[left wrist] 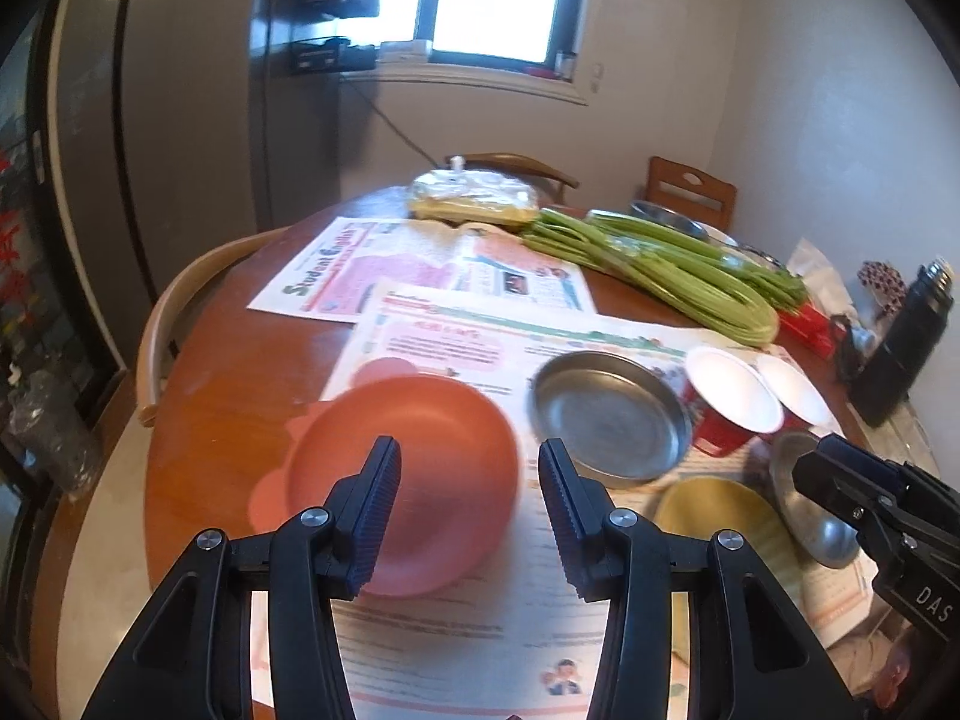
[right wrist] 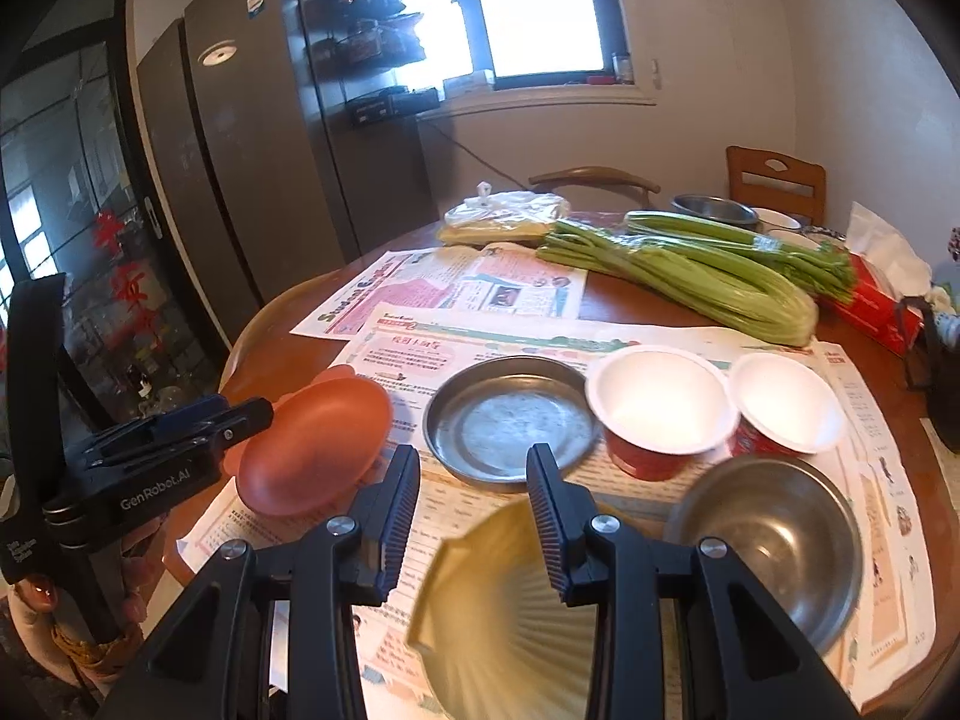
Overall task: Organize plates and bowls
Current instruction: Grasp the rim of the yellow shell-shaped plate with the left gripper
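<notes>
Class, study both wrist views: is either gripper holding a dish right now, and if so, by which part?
Nothing is held. The left gripper hangs open over the orange plate; the right gripper is open above the yellow scalloped dish. Neither touches a rim.

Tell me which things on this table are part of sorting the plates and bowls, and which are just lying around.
Part of the job:
orange plate
flat metal dish
yellow ribbed bowl
steel bowl
two red paper bowls

Just lying about:
celery bunch
newspapers
bagged food
tissue box
</notes>
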`<state>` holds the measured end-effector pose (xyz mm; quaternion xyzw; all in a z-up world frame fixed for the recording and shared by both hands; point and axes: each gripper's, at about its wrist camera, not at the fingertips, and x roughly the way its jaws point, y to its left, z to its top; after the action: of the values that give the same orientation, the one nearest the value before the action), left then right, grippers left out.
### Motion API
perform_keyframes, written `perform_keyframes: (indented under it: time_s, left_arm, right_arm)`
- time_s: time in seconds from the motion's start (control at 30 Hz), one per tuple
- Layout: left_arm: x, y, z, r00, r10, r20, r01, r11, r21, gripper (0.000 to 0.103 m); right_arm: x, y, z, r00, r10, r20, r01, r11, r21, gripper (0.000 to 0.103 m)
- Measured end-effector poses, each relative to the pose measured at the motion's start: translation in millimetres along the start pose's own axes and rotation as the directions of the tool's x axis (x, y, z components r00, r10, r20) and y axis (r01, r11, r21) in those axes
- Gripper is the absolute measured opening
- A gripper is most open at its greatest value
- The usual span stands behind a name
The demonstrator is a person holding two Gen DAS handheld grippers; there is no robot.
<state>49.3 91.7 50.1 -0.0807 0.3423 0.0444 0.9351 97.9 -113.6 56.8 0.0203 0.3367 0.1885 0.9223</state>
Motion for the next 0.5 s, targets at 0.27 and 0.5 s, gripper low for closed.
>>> perform_keyframes:
  time_s: [0.27,0.5]
  left_arm:
    - [0.5,-38.6,-7.0,0.995,-0.09,-0.036,0.092,0.994,0.059,0.049]
    - [12.6,-65.1,-16.7,0.988,-0.129,-0.082,0.138,0.985,0.109,0.049]
  right_arm:
    - [-38.9,-22.6,-17.5,0.998,-0.056,0.03,0.055,0.998,0.025,0.037]
    - [-53.5,-35.3,-36.3,0.997,-0.075,0.008,0.075,0.996,0.055,0.038]
